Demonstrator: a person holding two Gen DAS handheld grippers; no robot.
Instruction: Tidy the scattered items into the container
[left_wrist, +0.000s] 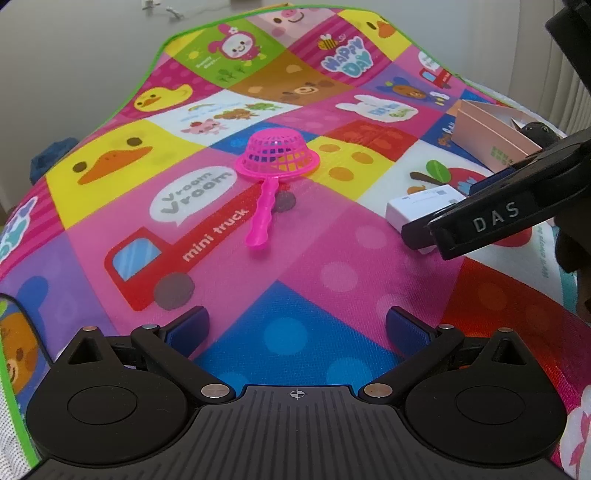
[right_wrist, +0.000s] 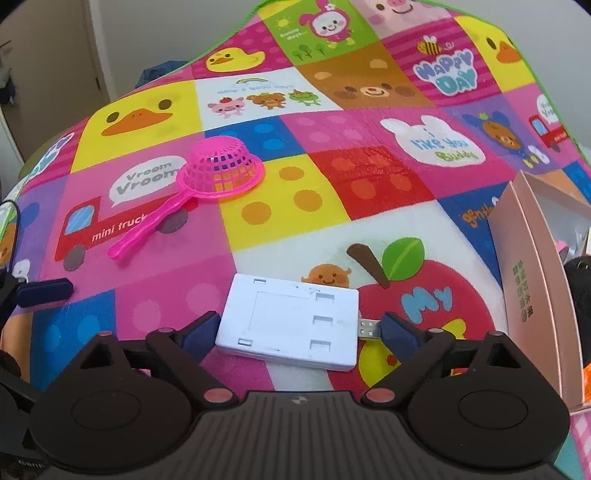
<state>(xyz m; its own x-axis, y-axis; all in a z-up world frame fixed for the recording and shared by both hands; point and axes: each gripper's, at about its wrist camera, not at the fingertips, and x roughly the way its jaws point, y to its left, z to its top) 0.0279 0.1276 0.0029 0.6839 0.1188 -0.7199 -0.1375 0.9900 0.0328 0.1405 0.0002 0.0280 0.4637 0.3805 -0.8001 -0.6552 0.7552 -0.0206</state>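
Meanwhile both hand-held grippers gape: right (right_wrist: 299, 326) straddling white adapter (right_wrist: 290, 326), left (left_wrist: 297, 325) unladen.

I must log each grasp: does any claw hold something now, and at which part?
Nothing is clearly held. The left claw is open and empty. The right claw is open around the white box, fingers at its two short ends, not visibly clamped.

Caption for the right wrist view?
Open right gripper straddles white box on mat; pink strainer beyond.
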